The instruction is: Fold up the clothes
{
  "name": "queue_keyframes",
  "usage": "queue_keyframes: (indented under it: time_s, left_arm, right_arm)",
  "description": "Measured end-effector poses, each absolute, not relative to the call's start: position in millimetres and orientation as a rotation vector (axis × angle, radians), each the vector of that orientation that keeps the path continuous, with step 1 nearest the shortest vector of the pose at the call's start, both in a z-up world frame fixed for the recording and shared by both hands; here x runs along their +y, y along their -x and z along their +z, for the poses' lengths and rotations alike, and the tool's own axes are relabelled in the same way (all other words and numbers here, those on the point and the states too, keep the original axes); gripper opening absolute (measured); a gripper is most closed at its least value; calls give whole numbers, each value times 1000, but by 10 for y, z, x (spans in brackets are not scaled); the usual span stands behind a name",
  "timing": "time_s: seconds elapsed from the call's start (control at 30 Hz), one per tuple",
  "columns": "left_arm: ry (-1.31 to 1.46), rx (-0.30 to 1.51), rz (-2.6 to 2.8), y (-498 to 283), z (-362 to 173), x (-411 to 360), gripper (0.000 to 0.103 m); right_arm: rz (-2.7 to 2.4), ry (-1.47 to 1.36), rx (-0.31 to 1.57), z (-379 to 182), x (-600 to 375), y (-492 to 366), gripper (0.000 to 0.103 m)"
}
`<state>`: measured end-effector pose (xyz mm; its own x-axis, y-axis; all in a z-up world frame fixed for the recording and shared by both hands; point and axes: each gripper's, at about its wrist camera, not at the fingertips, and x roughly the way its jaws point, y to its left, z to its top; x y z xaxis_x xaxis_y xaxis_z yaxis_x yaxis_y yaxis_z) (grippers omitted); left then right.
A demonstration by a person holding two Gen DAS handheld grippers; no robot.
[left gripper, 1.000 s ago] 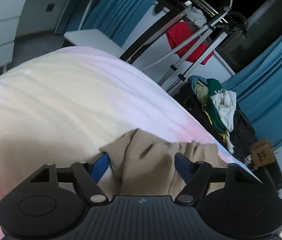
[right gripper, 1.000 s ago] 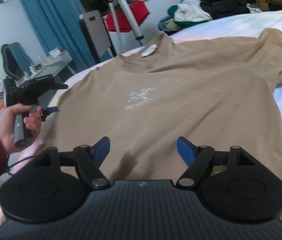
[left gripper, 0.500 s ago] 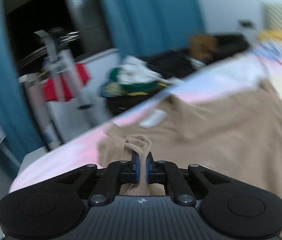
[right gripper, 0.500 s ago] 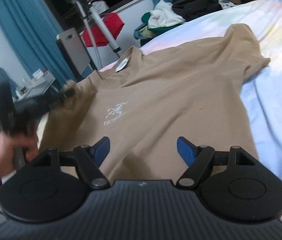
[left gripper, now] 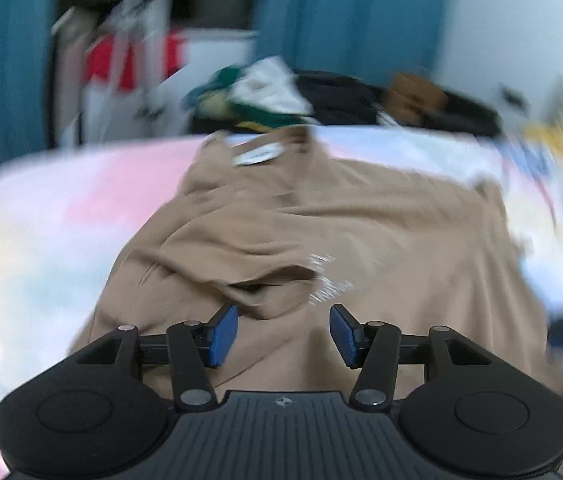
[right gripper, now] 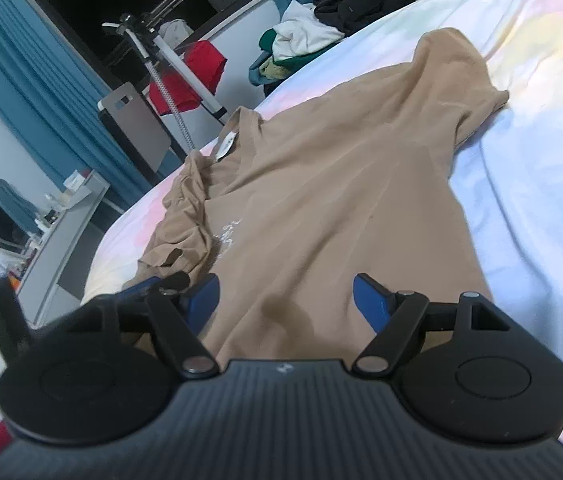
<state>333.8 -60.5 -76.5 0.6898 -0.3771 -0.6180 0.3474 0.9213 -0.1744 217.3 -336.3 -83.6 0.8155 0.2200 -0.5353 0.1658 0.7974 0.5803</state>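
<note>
A: Where was the tan T-shirt [right gripper: 333, 184] at that point?

B: Spread front-up on the pastel bedsheet [right gripper: 533, 208]. Its left sleeve [left gripper: 241, 264] lay folded inward over the chest, bunched beside the white print [left gripper: 329, 280]. A second before, that sleeve was still out at the side. The other sleeve [right gripper: 457, 76] stayed flat on the sheet.

A: And the left gripper [left gripper: 283, 330]?

B: Half a second earlier its jaws were pinched on the sleeve cloth. Now they were opening, the pads clear of the fabric and the sleeve's edge lying just ahead of them. So the sleeve had been dropped.

A: The right gripper [right gripper: 285, 300]?

B: Jaws spread wide over the lower body of the shirt, holding nothing, as before.

A: So the first fold was in?

B: I'd judge so, though rumpled. The far sleeve seemed next.
</note>
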Motion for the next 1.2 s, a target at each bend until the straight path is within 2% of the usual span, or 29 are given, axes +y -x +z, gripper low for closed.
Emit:
queue_keyframes:
  time_s: [0.17,0.27,0.33,0.4,0.43,0.73,0.97,1.07,1.13,1.2]
  left_arm:
    - [485,766,-289,-3741,-909,-233,55]
    - [641,757,-225,-3886,-963,-107,49]
    - [679,740,-182,-3935,-962,-59,37]
    - [664,730,-152,-3944,-936,-8,3]
    - [635,727,-146,-3936,-906,25,2]
    - [410,609,-83,-3806,-231,706,1]
    - [200,530,163,-4304,421,1365,1]
    - [150,580,241,-4558,357,1539,1]
    - [174,626,240,-4621,184,1631,8]
    - [202,666,233,-4597,-23,1701,30]
  right_arm:
    - [34,-679,651,-902,-3355,-2209,76]
    - [27,-679,653,-931,-3363,-2217,76]
    - [19,-679,659,-958,-3366,-2231,76]
    - [21,-681,669,-985,-3364,-2243,76]
    - [21,-680,671,-995,-3360,-2246,76]
    - [16,-639,683,-1016,-3284,-2258,77]
    - [23,-586,688,-1029,-3194,-2280,77]
    - [22,-565,692,-1049,-3165,-2313,77]
    - [16,-555,696,-1063,-3147,-2348,77]
    - [14,-547,700,-1077,-3138,-2383,77]
